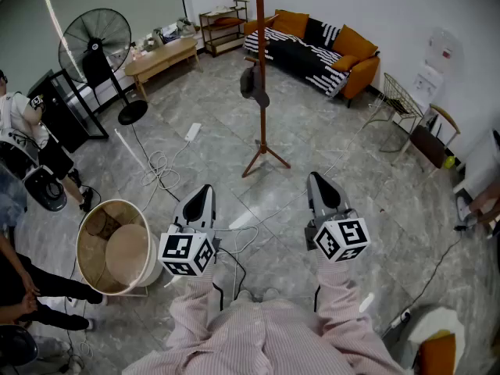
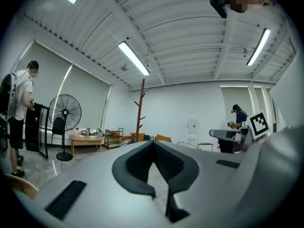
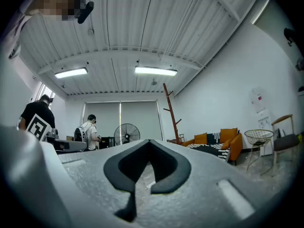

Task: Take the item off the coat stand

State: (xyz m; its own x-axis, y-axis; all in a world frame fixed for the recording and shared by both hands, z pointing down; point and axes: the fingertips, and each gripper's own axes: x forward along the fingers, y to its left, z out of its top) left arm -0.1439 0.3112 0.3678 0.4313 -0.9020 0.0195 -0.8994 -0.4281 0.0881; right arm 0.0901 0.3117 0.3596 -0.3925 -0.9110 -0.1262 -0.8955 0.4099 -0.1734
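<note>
Right now my left gripper [image 1: 200, 195] has its fingers [image 2: 134, 167] closed tip to tip. Nothing is pinched between them, and only floor shows through the small gap behind the tips. My right gripper [image 1: 321, 181] is the same: its fingers [image 3: 167, 169] are fully together and hold nothing. Neither gripper touches anything. I hold them side by side, a little apart, low in front of me, both pointing out across the floor.

The stand [image 1: 260, 69] is upright on its splayed feet, well ahead of both grippers and roughly between their lines. The item [image 1: 254, 85], a dark thing I cannot make out further, hangs against the pole about halfway up. It is well out of reach of either set of fingers.

By my count there are two grippers, one stand and one item on it. Around the room I see one fan [image 1: 97, 41], one low table [image 1: 160, 58], one sofa [image 1: 320, 47] and one round bin [image 1: 116, 245], the bin just beside my left gripper.
</note>
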